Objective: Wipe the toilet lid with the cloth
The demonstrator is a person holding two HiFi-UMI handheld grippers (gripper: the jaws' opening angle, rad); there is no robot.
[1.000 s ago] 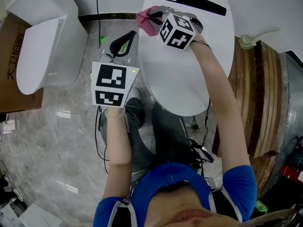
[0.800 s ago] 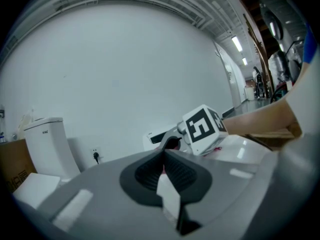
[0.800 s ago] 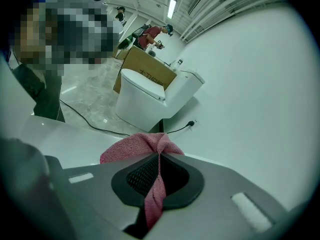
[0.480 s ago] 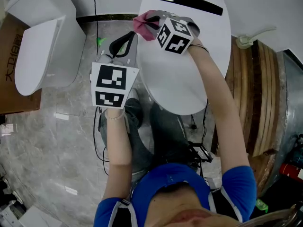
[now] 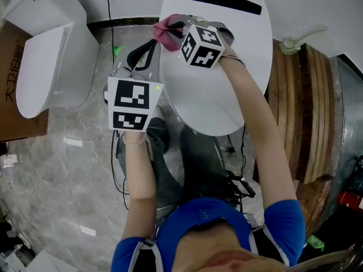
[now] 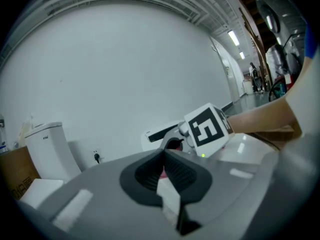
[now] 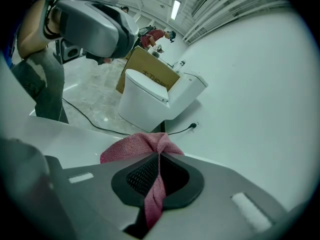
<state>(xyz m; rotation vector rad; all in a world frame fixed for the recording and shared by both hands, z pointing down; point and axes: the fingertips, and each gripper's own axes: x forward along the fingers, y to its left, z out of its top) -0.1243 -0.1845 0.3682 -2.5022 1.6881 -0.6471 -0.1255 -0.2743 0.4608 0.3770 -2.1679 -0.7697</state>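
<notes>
Pink terry cloth sits bunched at the far left rim of the white toilet lid in the head view. The right gripper reaches over the lid to it, while the left gripper hangs just beside the lid above the marble floor. A second toilet stands well to the left, against a cardboard box. From the left gripper view, its jaws are pressed together with nothing between them. From the right gripper view, the jaws are clamped on a twisted fold of the cloth, the rest spreading past their tips onto the white surface; a black cable trails across the floor beyond.
</notes>
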